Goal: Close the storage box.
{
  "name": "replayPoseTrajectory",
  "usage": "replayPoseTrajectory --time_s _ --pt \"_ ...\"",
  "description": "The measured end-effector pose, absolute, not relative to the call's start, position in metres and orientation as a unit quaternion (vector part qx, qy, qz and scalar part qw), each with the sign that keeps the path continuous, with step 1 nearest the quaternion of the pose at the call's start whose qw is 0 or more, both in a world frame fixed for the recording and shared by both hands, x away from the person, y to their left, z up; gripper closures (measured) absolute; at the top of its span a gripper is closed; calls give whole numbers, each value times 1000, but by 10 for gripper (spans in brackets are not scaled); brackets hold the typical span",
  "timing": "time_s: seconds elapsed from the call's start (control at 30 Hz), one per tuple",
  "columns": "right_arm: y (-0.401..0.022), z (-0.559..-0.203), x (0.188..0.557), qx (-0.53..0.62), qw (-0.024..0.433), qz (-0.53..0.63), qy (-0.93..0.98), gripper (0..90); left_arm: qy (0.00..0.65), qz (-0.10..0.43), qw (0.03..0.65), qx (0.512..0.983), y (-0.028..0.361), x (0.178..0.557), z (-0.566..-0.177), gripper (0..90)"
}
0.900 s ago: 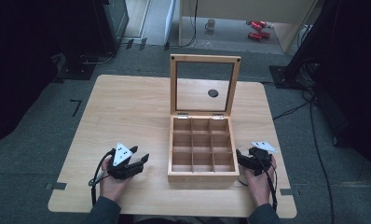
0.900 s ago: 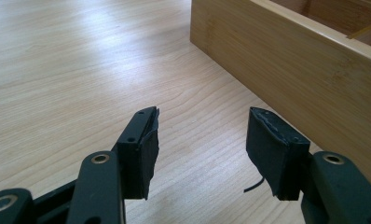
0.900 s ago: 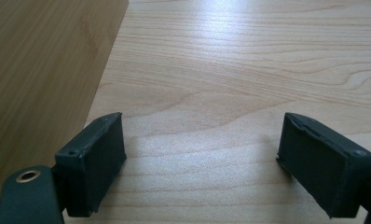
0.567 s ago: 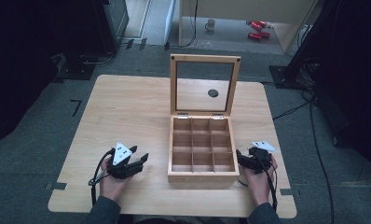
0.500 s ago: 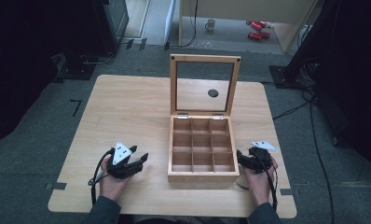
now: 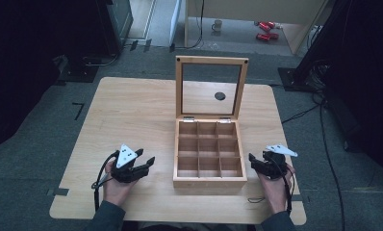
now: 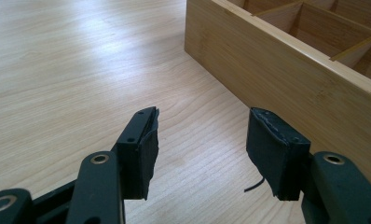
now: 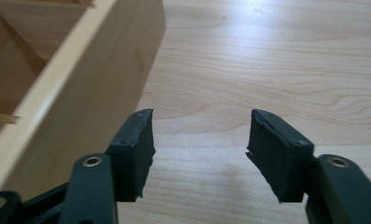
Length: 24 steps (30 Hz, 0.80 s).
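Observation:
A wooden box (image 6: 209, 179) with several empty compartments stands near the table's front edge, its glass-paned lid (image 6: 210, 61) raised upright at the back. My left gripper (image 6: 148, 163) rests low over the table just left of the box, jaws open with nothing between them. In the left gripper view my left gripper (image 7: 202, 140) faces the box's side wall (image 7: 286, 79). My right gripper (image 6: 251, 159) sits right of the box, open and empty. In the right gripper view my right gripper (image 8: 200, 140) has the box wall (image 8: 85, 88) at its left.
The light wooden table (image 6: 132, 115) has bare surface to the left and behind the box. A small dark round hole (image 6: 220, 96) shows in the tabletop through the lid's pane. Cables and dark stands lie on the floor around the table.

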State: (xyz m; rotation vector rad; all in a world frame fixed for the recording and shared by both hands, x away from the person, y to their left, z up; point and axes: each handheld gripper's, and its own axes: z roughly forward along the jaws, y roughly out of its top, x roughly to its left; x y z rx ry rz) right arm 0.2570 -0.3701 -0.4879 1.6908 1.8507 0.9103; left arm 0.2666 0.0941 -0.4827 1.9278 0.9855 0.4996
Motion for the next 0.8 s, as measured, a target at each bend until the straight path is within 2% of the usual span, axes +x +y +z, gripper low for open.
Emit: replayPoseTrajectory --time_s 0.13,0.8 --pt "-371 -480 254 605 234 341 681 453 392 203 448 778 93 268 -477 437" --pt "-360 -438 250 558 272 351 701 462 376 204 462 777 86 271 -454 432"
